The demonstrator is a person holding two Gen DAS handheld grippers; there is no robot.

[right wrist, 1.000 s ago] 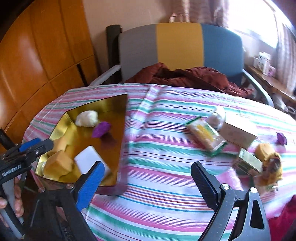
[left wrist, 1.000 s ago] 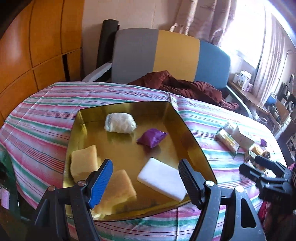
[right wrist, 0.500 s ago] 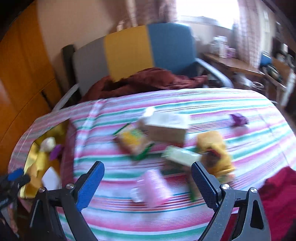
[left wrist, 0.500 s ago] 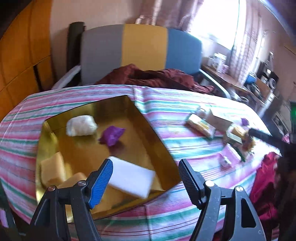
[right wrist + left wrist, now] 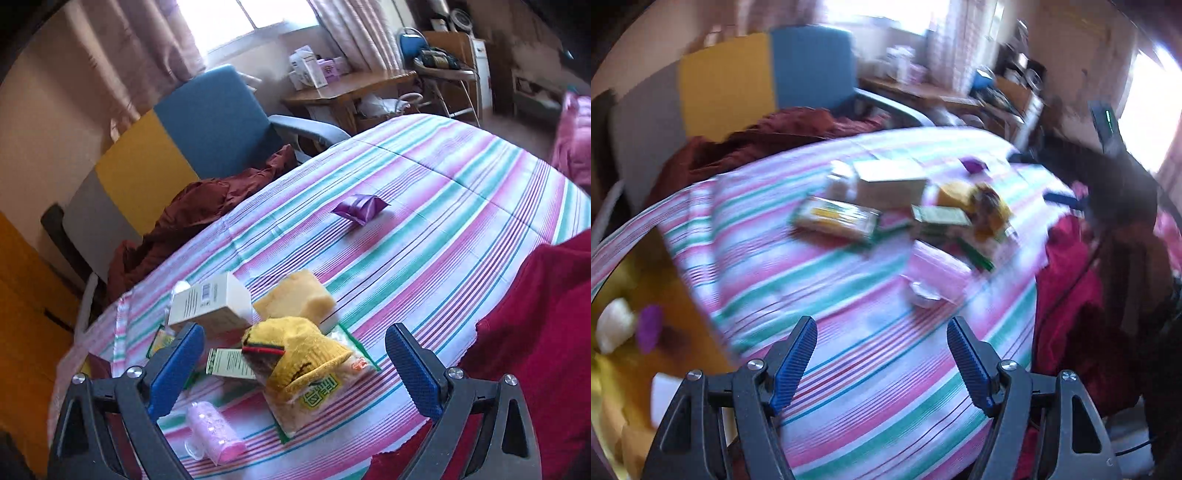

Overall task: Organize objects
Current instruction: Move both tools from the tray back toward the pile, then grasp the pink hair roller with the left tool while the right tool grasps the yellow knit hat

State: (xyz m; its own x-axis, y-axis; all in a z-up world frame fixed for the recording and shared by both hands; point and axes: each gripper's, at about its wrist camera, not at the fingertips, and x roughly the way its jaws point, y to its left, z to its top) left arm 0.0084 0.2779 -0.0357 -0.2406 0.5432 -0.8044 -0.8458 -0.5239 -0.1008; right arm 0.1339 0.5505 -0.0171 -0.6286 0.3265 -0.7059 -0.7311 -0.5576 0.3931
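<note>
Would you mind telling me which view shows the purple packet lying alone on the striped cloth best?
The right wrist view: the purple packet is sharp and unobstructed there. The left wrist view shows it only as a small, motion-blurred purple patch beyond the clutter.

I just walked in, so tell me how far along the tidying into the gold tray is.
Partly done: the gold tray already holds a white bundle and a purple packet. Nothing is in hand; the left gripper is open and empty, and the right gripper's jaws are opening. Left: the sponge, white box and another purple packet.
</note>
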